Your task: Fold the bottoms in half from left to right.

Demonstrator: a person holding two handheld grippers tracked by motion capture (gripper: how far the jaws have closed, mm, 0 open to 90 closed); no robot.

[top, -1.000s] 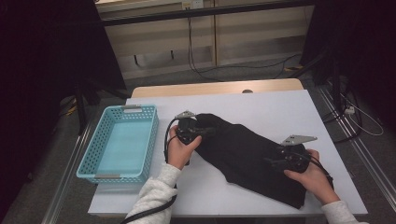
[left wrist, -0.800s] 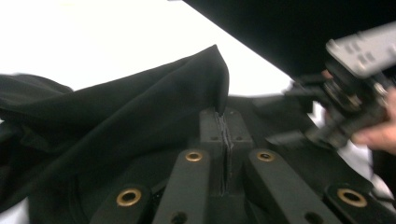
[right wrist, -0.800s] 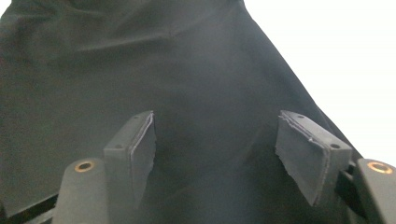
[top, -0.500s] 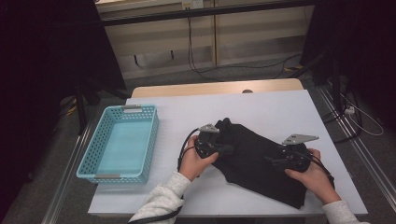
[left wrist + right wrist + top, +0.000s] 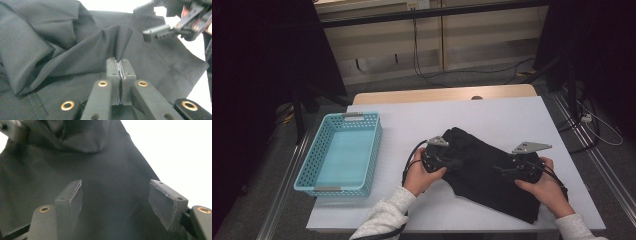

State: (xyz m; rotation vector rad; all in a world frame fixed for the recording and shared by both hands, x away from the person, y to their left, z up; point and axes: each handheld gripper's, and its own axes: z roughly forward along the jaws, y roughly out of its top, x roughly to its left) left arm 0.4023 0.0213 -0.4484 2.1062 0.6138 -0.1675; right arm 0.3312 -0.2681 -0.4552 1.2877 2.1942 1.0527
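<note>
A black garment [image 5: 492, 172] lies crumpled on the white table [image 5: 412, 125], right of centre. At its left end my left gripper [image 5: 456, 162] is shut on a corner of the cloth. In the left gripper view the jaws [image 5: 120, 62] pinch a raised peak of the black garment [image 5: 62, 50]. They have just been opening a trifle, and the fabric stays between the pads. My right gripper [image 5: 501, 170] rests on the garment's right part, pointing left. Its jaws [image 5: 115, 195] stand wide apart over flat black cloth [image 5: 100, 162] without gripping it. One of its jaws [image 5: 160, 32] also hangs above the cloth at the upper right of the left gripper view.
A light blue plastic basket [image 5: 307, 167] stands on the left part of the table with nothing in it. Bare white tabletop runs behind the garment and between it and the basket. Cables lie on the floor beyond the table's far edge.
My left hand has moved right and slightly down, pulling the garment's left end over toward its middle. The cloth now covers less of the table. My right hand has stayed put.
</note>
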